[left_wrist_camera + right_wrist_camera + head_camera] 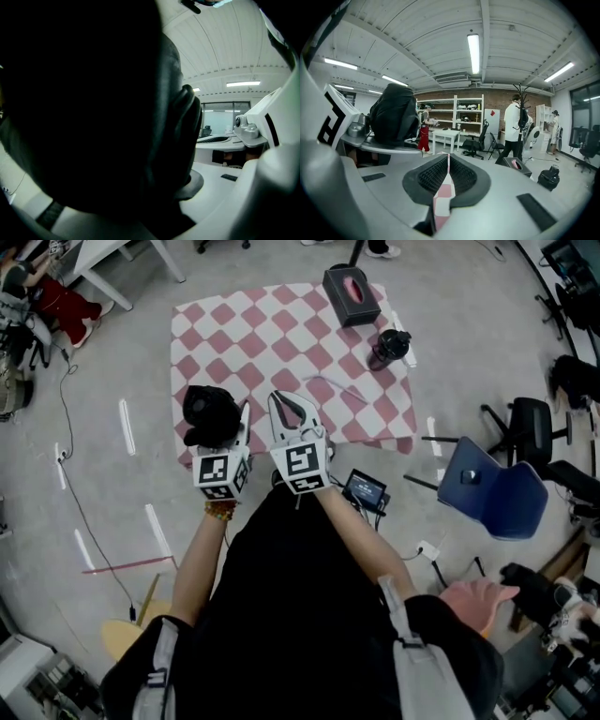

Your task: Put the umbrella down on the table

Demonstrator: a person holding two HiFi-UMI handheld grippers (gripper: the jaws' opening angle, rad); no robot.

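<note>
The folded black umbrella (208,413) sits bunched between the jaws of my left gripper (225,424), which is shut on it, over the near left edge of the table. In the left gripper view the umbrella (93,117) fills most of the picture and hides the pads. From the right gripper view the umbrella (393,115) shows at the left as a dark bundle. My right gripper (284,403) hovers beside it over the table's near edge, with its pads (461,176) nearly together and nothing between them. The table wears a red-and-white checked cloth (272,329).
A dark tissue box (351,294) and a black lidded cup (387,347) stand at the table's far right. A thin pale wire (336,386) lies on the cloth. A blue chair (497,491) and a small screen device (365,488) are on the floor at right. People stand farther off.
</note>
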